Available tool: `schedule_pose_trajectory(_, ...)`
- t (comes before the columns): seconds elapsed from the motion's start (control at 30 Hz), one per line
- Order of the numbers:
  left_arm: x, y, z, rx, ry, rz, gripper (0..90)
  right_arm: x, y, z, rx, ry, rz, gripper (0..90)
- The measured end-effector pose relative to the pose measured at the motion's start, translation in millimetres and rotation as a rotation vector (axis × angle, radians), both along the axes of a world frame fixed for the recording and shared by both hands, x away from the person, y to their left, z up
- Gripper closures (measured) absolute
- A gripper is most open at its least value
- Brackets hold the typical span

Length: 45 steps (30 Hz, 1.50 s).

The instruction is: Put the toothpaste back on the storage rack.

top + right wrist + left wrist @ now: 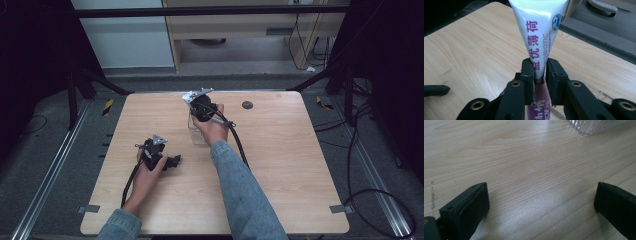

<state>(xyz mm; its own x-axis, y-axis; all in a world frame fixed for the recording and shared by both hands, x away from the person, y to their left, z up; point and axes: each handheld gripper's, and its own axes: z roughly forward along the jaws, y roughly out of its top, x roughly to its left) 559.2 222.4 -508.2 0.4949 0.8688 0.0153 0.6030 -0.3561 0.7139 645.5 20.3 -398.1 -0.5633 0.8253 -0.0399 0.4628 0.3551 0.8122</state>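
Right gripper (539, 75): pinches white tube (539, 32) upright over clear container (196, 131), for insertion.
Left gripper (541, 202): jaws spread, idle at container's 8 o'clock, clear of the working arm.

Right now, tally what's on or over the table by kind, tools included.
Tools: 2, the left tool open over bare wood, the right tool shut on the tube
White tube with purple lettering: 1
Clear ribbed container: 1
Dark round spot on the table top: 1
Total: 5
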Motion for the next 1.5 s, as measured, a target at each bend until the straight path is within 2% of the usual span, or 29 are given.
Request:
schedule_pose_trajectory(0.5, 0.1, 0.2, 0.1, 0.003, 0.000, -0.002, 0.0, -7.1, -7.8, 11.1, -0.023, -0.016, 0.004, 67.3)
schedule_pose_trajectory(0.77, 0.1, 0.1, 0.1, 0.002, -0.001, -0.002, 0.0, -13.5, -13.6, 16.5, -0.014, -0.012, 0.011, 62.5)
schedule_pose_trajectory(1.23, 0.1, 0.3, 0.2, 0.005, 0.000, -0.003, 0.0, -26.9, -30.8, 33.9, 0.039, 0.014, 0.031, 51.2)
schedule_pose_trajectory(1.4, 0.1, 0.1, 0.1, 0.002, -0.001, -0.001, 0.0, -29.8, -34.6, 37.2, 0.033, 0.018, 0.037, 46.0)
schedule_pose_trajectory(1.5, 0.1, 0.1, 0.1, 0.001, -0.001, -0.001, 0.0, -32.6, -37.4, 38.9, 0.060, 0.019, 0.044, 40.9)
